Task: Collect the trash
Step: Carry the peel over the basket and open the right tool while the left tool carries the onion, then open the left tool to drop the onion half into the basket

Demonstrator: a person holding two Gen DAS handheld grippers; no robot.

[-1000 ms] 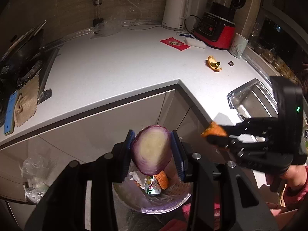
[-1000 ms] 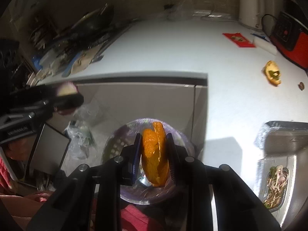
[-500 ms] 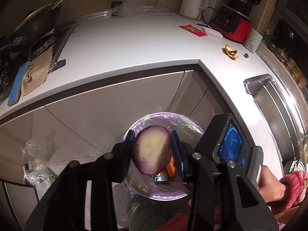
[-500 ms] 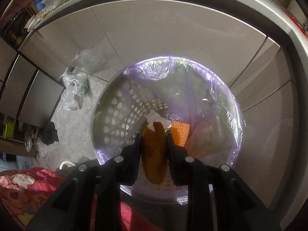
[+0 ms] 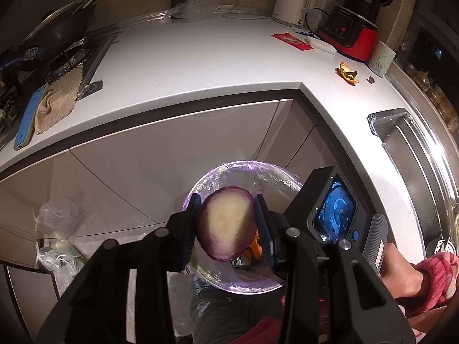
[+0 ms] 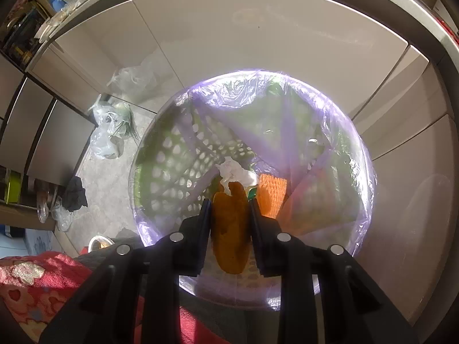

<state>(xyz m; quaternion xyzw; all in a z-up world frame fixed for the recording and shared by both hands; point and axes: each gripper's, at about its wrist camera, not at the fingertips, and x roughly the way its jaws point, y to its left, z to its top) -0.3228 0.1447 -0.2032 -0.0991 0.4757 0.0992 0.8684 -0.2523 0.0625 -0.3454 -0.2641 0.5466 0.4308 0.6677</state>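
Note:
My left gripper (image 5: 228, 223) is shut on a purple-skinned onion slice (image 5: 226, 222) and holds it above the trash bin (image 5: 218, 175), which has a purple plastic liner. My right gripper (image 6: 230, 205) is shut on a piece of orange peel (image 6: 231, 229) and points straight down into the same bin (image 6: 364, 160). Inside the bin lie a crumpled white tissue (image 6: 235, 172) and an orange ribbed piece (image 6: 271, 197). The back of the right gripper (image 5: 332, 218) shows in the left wrist view, just right of the onion.
More trash lies on the white counter (image 5: 200, 66): an orange peel (image 5: 347, 73), a small dark bit (image 5: 371, 79) and a red packet (image 5: 291, 41). A kettle (image 5: 292, 0) and a blender (image 5: 354, 25) stand behind. The sink (image 5: 410, 149) is right. Plastic bags (image 6: 112, 132) lie on the floor.
My right gripper has tipped down from facing the counter to pointing into the bin and moved lower, still holding the peel. My left gripper has risen slightly with the onion slice.

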